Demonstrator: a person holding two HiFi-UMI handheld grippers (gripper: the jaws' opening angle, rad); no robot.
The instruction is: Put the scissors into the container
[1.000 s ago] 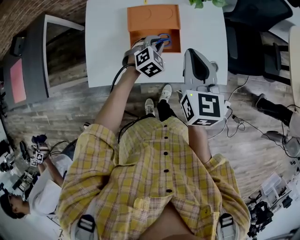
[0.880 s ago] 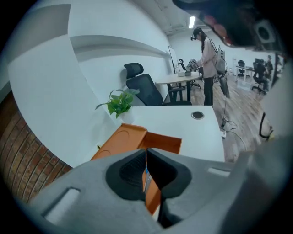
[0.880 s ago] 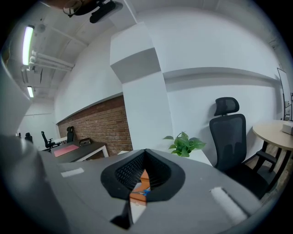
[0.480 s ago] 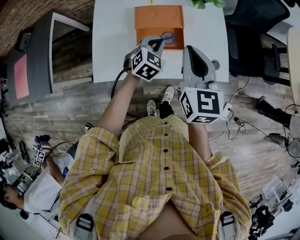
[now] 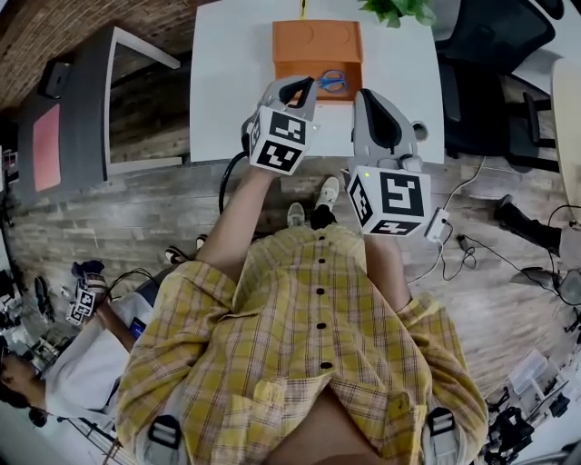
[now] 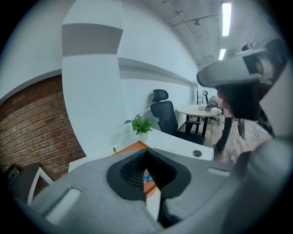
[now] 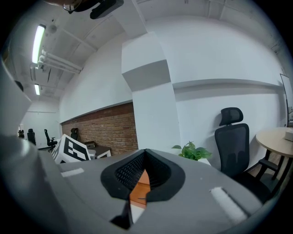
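The blue-handled scissors (image 5: 332,82) lie inside the open orange container (image 5: 304,44) at the far side of the white table (image 5: 227,100). My left gripper (image 5: 297,89) hovers just in front of the container's near left edge. Its jaws are closed to a thin slit with nothing between them. In the left gripper view, a strip of the orange container (image 6: 133,147) shows over the left gripper (image 6: 147,176). My right gripper (image 5: 379,102) hangs to the right of the container over the table's near edge. It is shut and empty, and the right gripper (image 7: 139,176) points toward the orange box.
A potted plant (image 5: 395,9) stands at the table's far right corner. A black office chair (image 5: 481,82) is to the right of the table, and a dark side desk (image 5: 82,109) to the left. Another person (image 5: 54,363) sits on the floor at lower left.
The scissors were at my left gripper's tips a second ago and now lie in the container. The left gripper has drawn back toward me. The right gripper has barely moved.
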